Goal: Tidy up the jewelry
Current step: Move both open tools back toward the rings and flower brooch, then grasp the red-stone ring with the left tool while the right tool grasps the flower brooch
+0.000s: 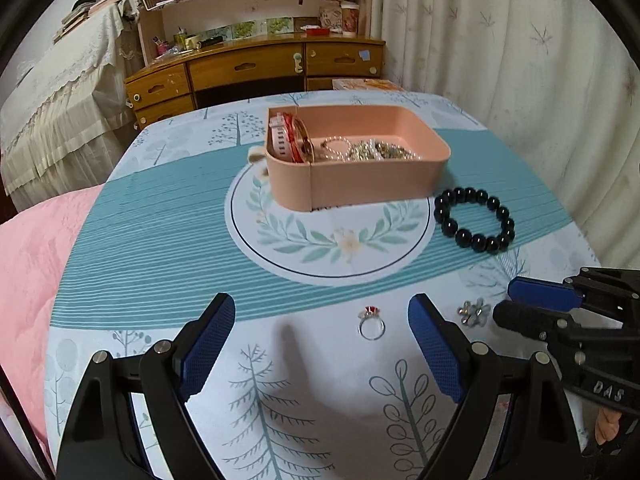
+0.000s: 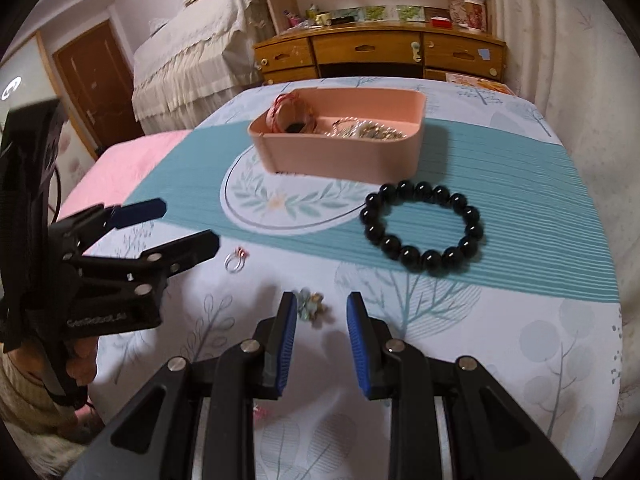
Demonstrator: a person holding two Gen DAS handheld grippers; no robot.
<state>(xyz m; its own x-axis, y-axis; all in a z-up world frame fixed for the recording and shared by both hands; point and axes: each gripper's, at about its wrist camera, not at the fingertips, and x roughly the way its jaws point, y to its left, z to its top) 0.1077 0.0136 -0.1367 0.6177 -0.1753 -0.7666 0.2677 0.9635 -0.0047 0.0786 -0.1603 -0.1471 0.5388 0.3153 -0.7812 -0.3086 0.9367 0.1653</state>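
My left tool (image 1: 320, 344) stands wide around the ring (image 1: 372, 322) on the bench (image 1: 160, 240), my right tool (image 2: 322, 320) narrow and empty at the flower brooch (image 2: 314, 306); both look light, hard, slippery (pinch the ring's band, the brooch's edges)

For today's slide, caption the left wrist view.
Open left gripper over a ring, pink box beyond.

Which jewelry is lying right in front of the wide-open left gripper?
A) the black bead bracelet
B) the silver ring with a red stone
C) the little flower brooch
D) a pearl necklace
B: in the left wrist view, the silver ring with a red stone lies on the tablecloth just ahead of the left gripper, whose jaws stand wide apart.
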